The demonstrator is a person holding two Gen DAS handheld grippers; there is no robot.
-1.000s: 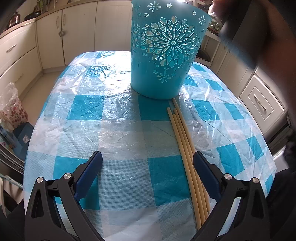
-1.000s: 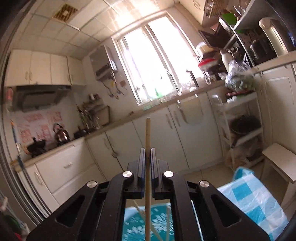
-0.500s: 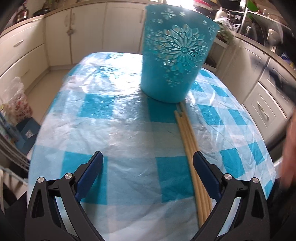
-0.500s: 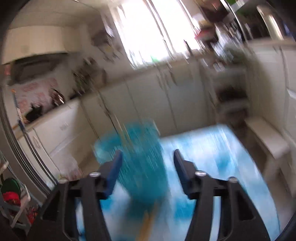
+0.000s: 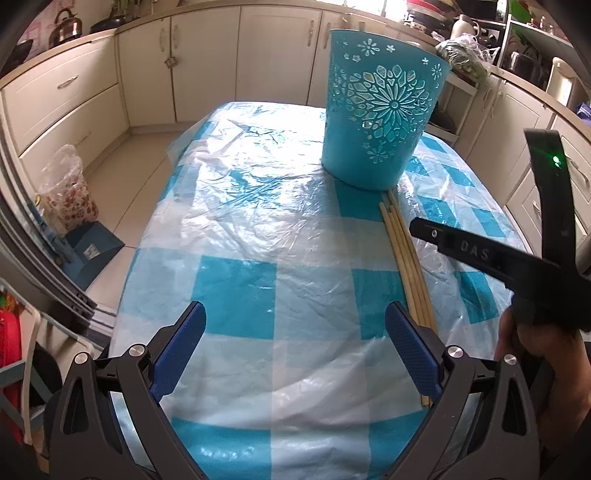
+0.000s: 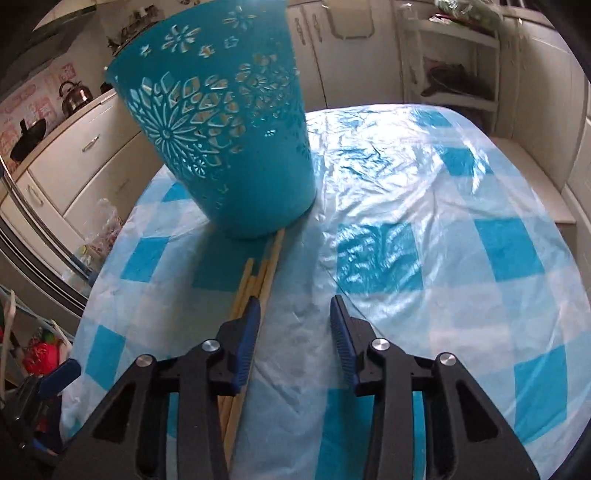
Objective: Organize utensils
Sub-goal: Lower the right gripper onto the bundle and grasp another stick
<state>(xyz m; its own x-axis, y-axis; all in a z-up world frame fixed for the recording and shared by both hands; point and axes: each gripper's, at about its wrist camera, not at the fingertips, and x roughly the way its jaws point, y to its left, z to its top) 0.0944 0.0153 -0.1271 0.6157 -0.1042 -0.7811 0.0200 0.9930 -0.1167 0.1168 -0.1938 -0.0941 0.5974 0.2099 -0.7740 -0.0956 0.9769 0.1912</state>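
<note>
A teal cut-out basket point(image 5: 380, 110) point(image 6: 221, 129) stands on the checked table point(image 5: 236, 229). A pale stick tip point(image 5: 361, 26) pokes above its far rim. Several long wooden sticks point(image 5: 402, 251) point(image 6: 271, 254) lie on the cloth, running from the basket's foot toward me. My left gripper point(image 5: 294, 308) hangs open and empty over the cloth, the sticks passing under its right finger. My right gripper point(image 6: 294, 301) points down at the table with its jaws closing and nothing between them. The sticks lie under its left finger point(image 6: 251, 325). Its black body point(image 5: 480, 254), held by a hand, shows over the sticks.
Crinkled clear plastic covers the blue and white cloth point(image 6: 424, 229). Cream cabinets ring the table. A flowered bag point(image 5: 66, 192) and a blue box point(image 5: 88, 254) sit on the floor at the left. A white shelf rack point(image 6: 454, 55) stands behind the table.
The right gripper was shut on an upright stick above the basket; it has since let go and swung down toward the table, coming into the left wrist view. The left gripper drifted slightly.
</note>
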